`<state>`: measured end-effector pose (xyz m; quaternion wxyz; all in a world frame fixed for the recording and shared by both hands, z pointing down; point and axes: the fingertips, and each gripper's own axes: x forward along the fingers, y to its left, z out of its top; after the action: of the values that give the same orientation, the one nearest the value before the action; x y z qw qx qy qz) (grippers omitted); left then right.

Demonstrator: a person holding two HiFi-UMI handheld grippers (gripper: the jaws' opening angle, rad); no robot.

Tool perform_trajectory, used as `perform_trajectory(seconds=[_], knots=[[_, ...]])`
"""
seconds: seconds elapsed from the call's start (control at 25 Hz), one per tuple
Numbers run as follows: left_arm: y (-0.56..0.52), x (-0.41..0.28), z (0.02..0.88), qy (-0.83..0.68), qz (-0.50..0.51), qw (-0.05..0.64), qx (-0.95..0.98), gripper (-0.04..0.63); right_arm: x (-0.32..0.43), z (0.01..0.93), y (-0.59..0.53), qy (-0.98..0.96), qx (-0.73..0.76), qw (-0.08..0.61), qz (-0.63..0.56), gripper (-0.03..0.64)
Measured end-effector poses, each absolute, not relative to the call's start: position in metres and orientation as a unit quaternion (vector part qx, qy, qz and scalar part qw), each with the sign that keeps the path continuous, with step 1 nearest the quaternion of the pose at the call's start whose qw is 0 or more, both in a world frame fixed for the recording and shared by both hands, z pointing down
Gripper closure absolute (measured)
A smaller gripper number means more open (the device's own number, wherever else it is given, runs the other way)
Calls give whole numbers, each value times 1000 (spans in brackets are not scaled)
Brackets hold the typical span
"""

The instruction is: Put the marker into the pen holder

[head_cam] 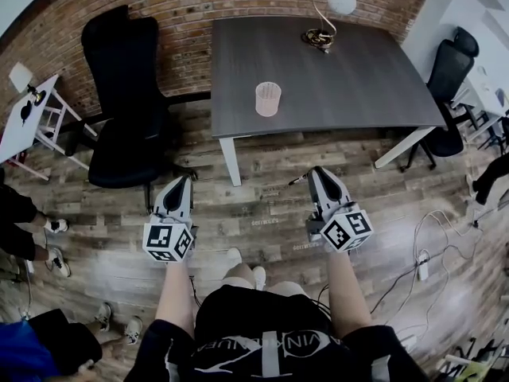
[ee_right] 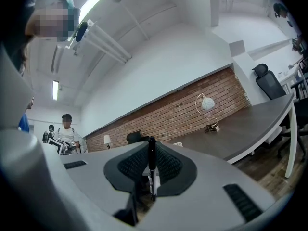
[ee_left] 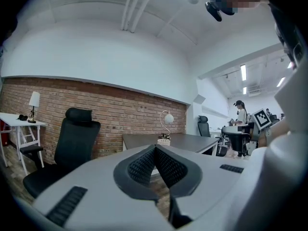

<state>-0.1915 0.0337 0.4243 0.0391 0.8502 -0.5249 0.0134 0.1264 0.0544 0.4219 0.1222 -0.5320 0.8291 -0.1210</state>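
So the right gripper (ee_right: 151, 148) is clamped on the marker (ee_right: 152, 177). In the right gripper view the marker stands pretty much upright, dead center between the two dark pads, with its black cap poking up past the jaw tips and the lighter barrel running down into the gap. From the head view you only catch a thin bit of the marker (head_cam: 297, 181) sticking out to the left of the right gripper (head_cam: 318, 175) tip, lower right of center in the frame, over the wood floor (head_cam: 262, 213). The left gripper (head_cam: 182, 183) sits lower left of center, well apart from the right one. In its own view the left gripper (ee_left: 155, 150) has its jaws closed together with nothing in them. The pen holder (head_cam: 268, 99), a pinkish see-through cup, stands near the front edge of the dark table (head_cam: 358, 78) in the upper middle of the head view, well apart from both grippers. A lamp (head_cam: 326, 14) is at the far end of the table and a black chair (head_cam: 127, 94) is to its left.
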Motion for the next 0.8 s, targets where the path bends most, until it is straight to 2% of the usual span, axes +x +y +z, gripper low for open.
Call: perform_trajectory(seconds=[0.8], knots=[[-66,-158,439,-509,11,44,860,581,143,424,-41,833,-525,121,-126,565]])
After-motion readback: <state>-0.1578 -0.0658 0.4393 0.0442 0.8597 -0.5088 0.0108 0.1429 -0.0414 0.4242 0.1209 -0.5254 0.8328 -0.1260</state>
